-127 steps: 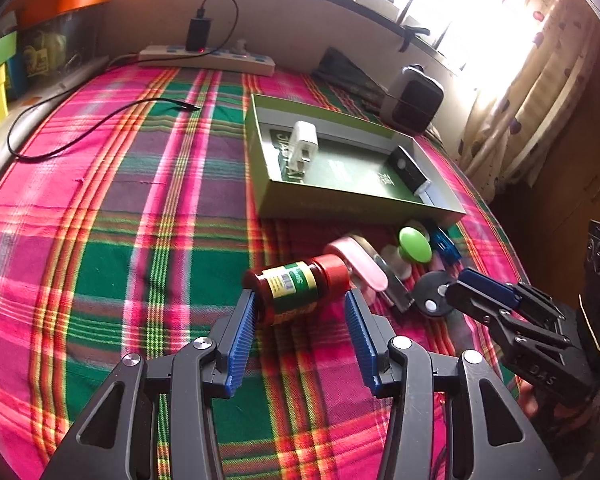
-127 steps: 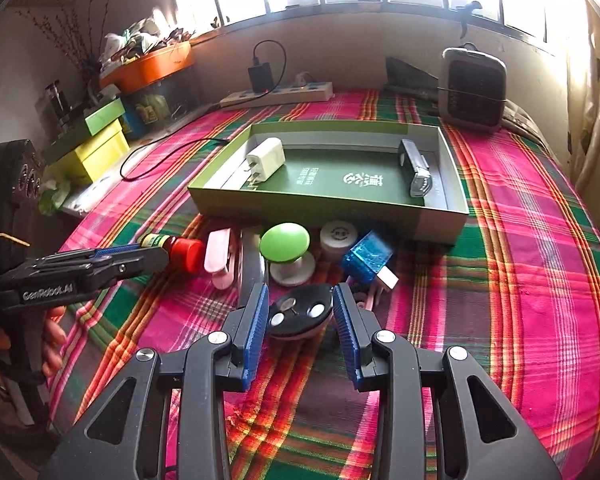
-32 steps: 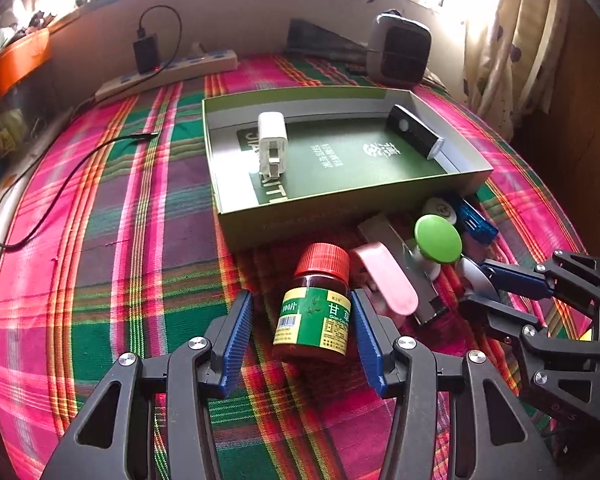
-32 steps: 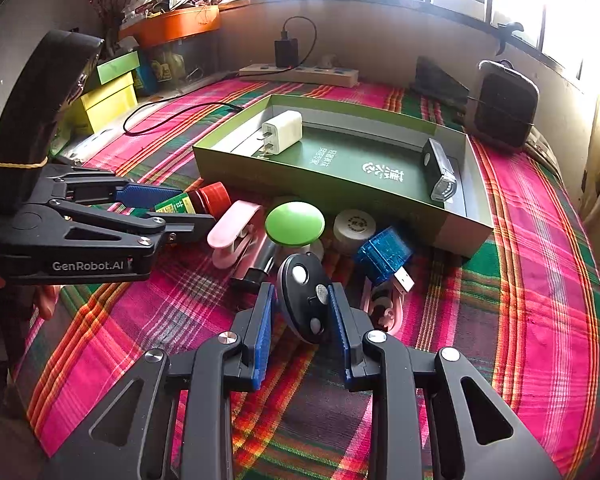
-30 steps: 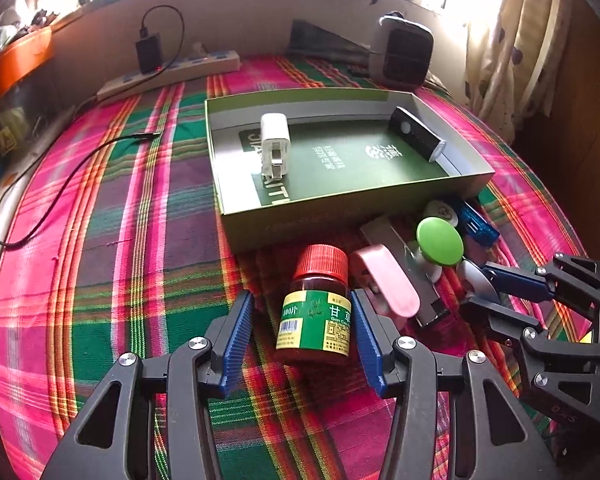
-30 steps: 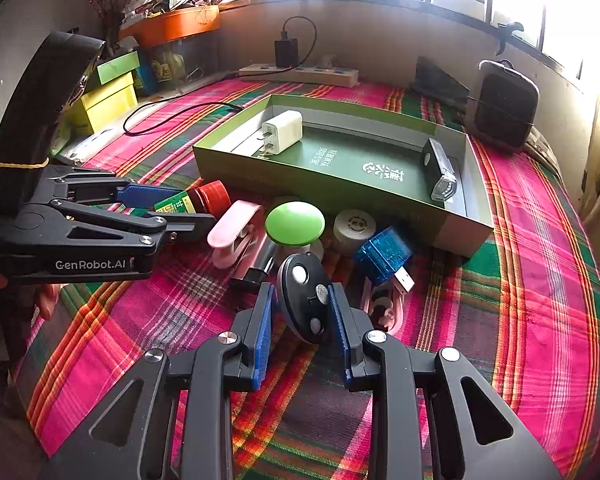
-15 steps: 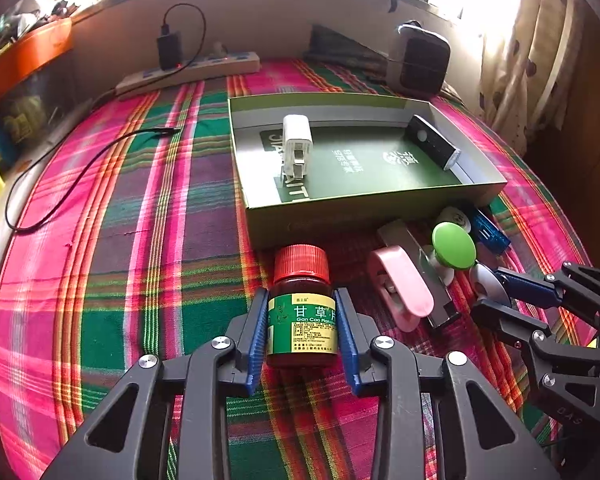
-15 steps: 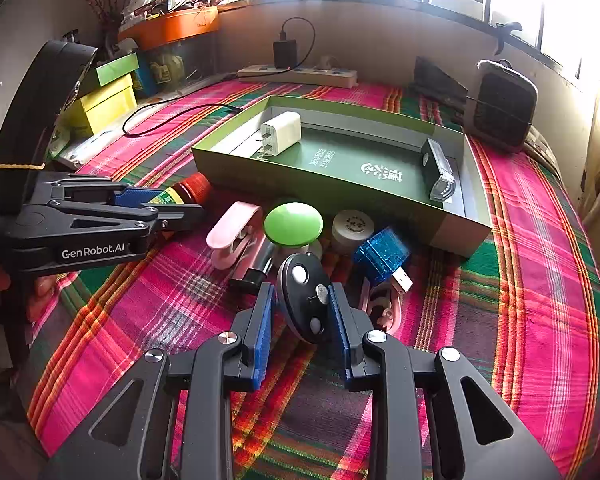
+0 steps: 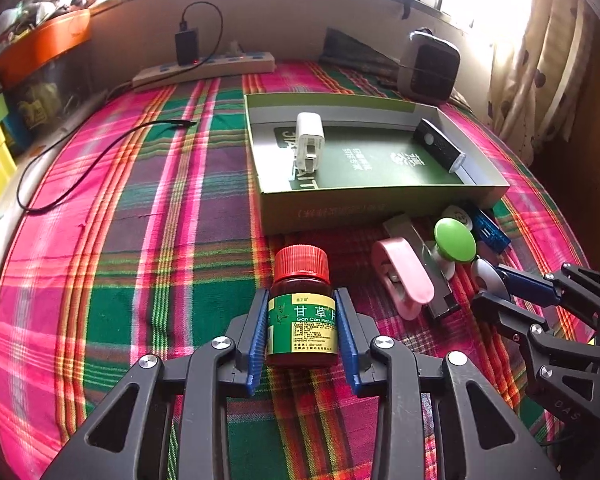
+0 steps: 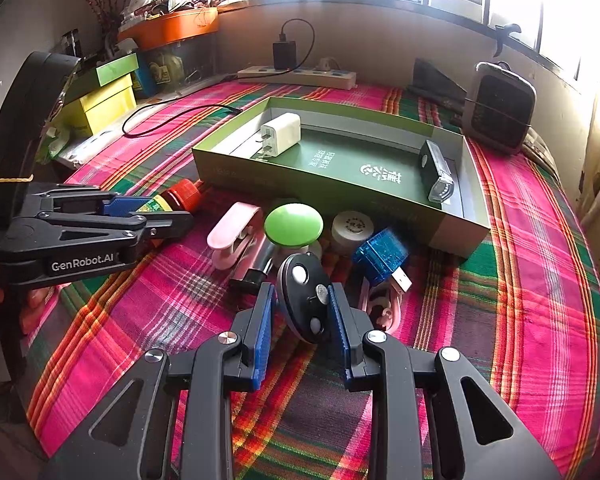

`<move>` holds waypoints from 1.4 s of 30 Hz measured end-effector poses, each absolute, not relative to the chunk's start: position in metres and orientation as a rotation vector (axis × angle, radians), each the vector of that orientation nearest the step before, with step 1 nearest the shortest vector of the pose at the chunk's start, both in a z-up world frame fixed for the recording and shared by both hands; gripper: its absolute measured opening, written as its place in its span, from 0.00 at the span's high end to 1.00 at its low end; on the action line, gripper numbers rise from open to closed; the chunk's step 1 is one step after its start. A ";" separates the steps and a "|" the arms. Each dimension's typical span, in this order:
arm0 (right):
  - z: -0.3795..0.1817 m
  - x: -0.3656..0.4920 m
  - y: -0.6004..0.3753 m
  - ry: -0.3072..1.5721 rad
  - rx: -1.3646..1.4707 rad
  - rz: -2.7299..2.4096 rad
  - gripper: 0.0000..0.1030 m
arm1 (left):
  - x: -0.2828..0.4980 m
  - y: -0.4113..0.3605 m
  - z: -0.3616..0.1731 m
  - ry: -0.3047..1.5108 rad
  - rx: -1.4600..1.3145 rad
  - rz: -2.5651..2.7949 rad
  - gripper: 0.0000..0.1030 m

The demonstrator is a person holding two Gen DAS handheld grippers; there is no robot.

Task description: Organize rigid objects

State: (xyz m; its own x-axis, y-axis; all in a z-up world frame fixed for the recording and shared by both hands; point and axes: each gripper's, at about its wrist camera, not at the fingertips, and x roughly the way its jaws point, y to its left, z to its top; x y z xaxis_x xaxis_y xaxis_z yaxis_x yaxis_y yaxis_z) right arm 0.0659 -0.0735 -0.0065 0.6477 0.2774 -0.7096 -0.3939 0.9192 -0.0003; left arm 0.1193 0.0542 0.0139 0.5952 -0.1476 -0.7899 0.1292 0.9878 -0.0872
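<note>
My left gripper [image 9: 302,334] is shut on a brown medicine bottle [image 9: 302,312] with a red cap and green label, just in front of the green box [image 9: 364,200]. It also shows in the right wrist view [image 10: 168,216]. My right gripper [image 10: 302,312] is shut on a black oval device [image 10: 306,296] with white buttons, held on edge above the plaid cloth. The green box [image 10: 300,180] holds a white charger [image 10: 280,128] and a black bar-shaped device [image 10: 436,176].
A pink clip [image 10: 232,236], a green mushroom-shaped object [image 10: 294,224], a white round lid [image 10: 352,226], a blue USB part [image 10: 382,258] and a grey bar [image 9: 420,264] lie before the box. A power strip [image 9: 204,70], heater [image 9: 430,66] and black cable [image 9: 100,160] lie behind.
My left gripper has closed on the bottle, which lay loose between the open fingers a second ago, and the view has shifted slightly. The right gripper holds the black device still.
</note>
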 end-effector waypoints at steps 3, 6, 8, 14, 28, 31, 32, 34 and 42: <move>-0.006 0.066 -0.074 0.777 -0.154 0.382 0.73 | 0.115 0.055 0.016 0.904 -0.027 -0.143 0.70; -0.005 0.065 -0.075 0.770 -0.146 0.383 0.73 | 0.110 0.056 0.018 0.891 -0.029 -0.129 0.70; -0.004 0.064 -0.074 0.764 -0.147 0.386 0.73 | 0.107 0.055 0.020 0.887 -0.040 -0.129 0.70; 0.001 0.061 -0.074 0.747 -0.144 0.382 0.73 | 0.099 0.053 0.027 0.862 -0.045 -0.125 0.70; 0.013 0.058 -0.075 0.708 -0.125 0.372 0.73 | 0.090 0.043 0.049 0.808 -0.033 -0.153 0.70; 0.018 0.057 -0.076 0.695 -0.127 0.372 0.73 | 0.091 0.043 0.051 0.802 -0.033 -0.157 0.70; 0.020 0.057 -0.075 0.691 -0.129 0.371 0.73 | 0.091 0.042 0.053 0.799 -0.031 -0.158 0.70; 0.023 0.058 -0.076 0.682 -0.130 0.368 0.73 | 0.093 0.042 0.055 0.796 -0.029 -0.159 0.70; 0.035 0.067 -0.080 0.661 -0.120 0.353 0.73 | 0.104 0.040 0.063 0.783 -0.035 -0.176 0.70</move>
